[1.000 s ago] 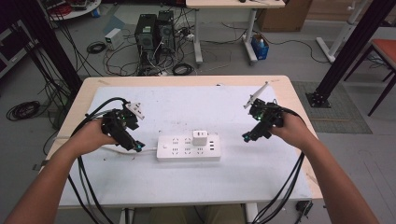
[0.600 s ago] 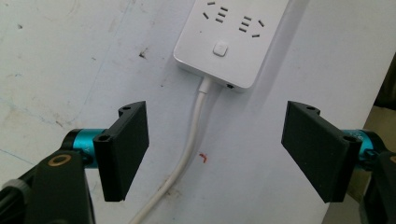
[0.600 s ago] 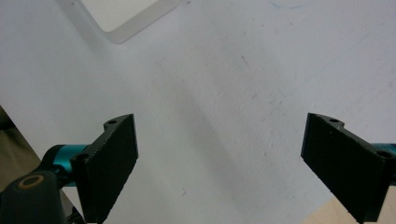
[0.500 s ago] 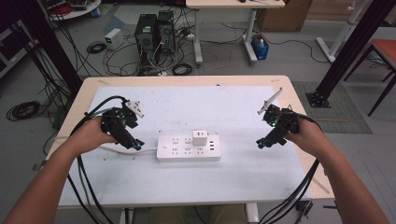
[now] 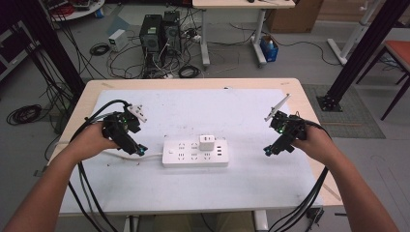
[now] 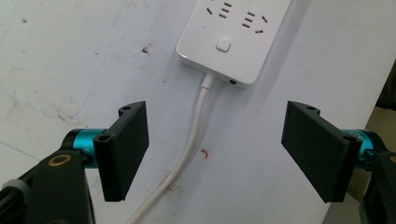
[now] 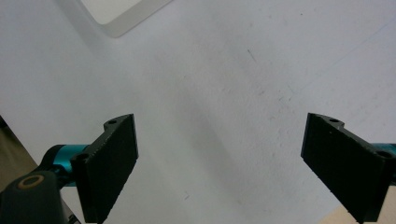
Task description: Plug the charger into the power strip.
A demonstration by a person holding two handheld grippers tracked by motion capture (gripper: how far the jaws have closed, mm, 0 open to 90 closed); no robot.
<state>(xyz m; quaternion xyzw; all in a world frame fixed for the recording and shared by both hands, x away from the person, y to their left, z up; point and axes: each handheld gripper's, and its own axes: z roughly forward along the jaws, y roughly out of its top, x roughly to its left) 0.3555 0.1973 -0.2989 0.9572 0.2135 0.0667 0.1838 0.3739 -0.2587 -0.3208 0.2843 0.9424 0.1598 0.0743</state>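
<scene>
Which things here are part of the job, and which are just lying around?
Job: power strip, white charger plugged into it, strip's cord, left gripper, right gripper.
Lying about: computer towers, floor cables, blue container.

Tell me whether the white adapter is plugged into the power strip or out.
Plugged in: the adapter stands upright on the strip, seated in a socket near its middle.

From my station, the power strip (image 6: 233,37) is cut off by the top edge of the left gripper view, and in the right gripper view I see just one corner of it (image 7: 122,14). Its cord (image 6: 187,154) leaves that left view at the bottom edge. The charger (image 5: 207,143) plugged into it is too small in the high view for me to tell its ports or markings.
</scene>
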